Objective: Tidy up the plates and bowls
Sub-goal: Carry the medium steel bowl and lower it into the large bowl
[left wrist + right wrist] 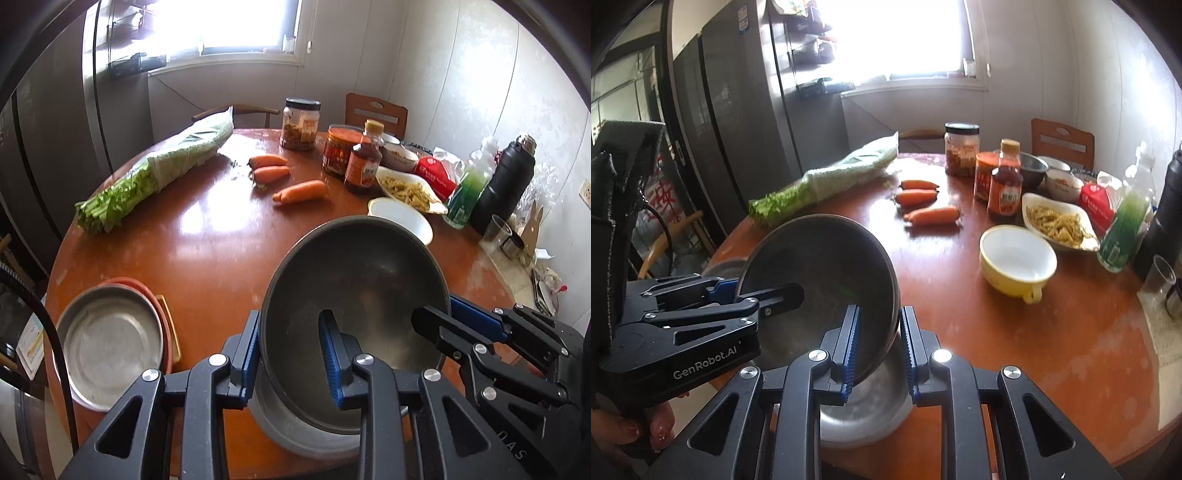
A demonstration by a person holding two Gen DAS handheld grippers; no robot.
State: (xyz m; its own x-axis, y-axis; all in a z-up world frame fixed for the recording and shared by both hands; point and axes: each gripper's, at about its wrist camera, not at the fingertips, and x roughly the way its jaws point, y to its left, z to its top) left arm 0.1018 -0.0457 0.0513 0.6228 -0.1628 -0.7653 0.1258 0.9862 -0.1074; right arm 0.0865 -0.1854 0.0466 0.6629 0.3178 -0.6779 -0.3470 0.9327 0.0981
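Observation:
A large grey metal bowl (354,288) (820,266) hangs tilted above the round wooden table (207,236), carried by both grippers. My left gripper (291,354) is shut on its left rim, one finger inside and one outside. My right gripper (879,347) is shut on the opposite rim the same way. Each gripper shows in the other's view: the right gripper (448,314) at the bowl's right edge, the left gripper (738,291) at its left edge. A metal plate (110,336) lies on top of reddish plates at the table's near left. A yellow bowl (1015,262) (402,218), white inside, stands right of centre.
Bagged celery (159,170), three carrots (284,177), jars (299,125), a sauce bottle (364,158), a dish of food (1060,221), a green bottle (1123,225), a black flask (506,184) and a glass (1158,277) crowd the far and right side. Chairs and a fridge (746,110) stand behind.

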